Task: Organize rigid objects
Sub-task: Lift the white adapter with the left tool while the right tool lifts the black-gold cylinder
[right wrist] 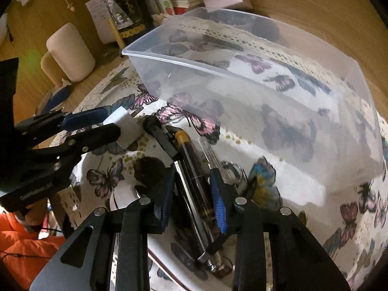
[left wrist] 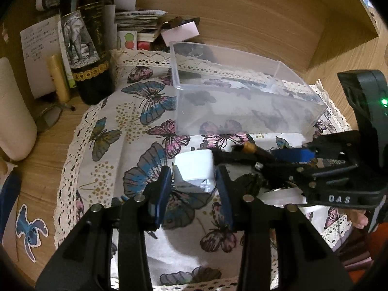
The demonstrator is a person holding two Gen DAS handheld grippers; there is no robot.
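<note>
A white charger block [left wrist: 194, 167] lies on the butterfly cloth between the blue pads of my left gripper [left wrist: 194, 181], which closes on it; the block also shows in the right wrist view [right wrist: 123, 128]. My right gripper [right wrist: 194, 181] is closed around a dark pen bundle [right wrist: 191, 169] with an amber-tipped tube [right wrist: 181, 136], lying on the cloth. In the left wrist view the right gripper [left wrist: 298, 155] sits to the right, beside the amber tip [left wrist: 249, 147]. A clear plastic bin [left wrist: 242, 97] stands behind both; it also shows in the right wrist view [right wrist: 266, 77].
A dark bottle with an elephant label [left wrist: 84, 43], a gold tube [left wrist: 58, 77], glasses [left wrist: 51, 116] and a cream cylinder [left wrist: 14, 121] stand at the left. Papers and cards [left wrist: 145, 24] are stacked at the back against the wooden wall. A black fuzzy item [right wrist: 149, 169] lies by the pens.
</note>
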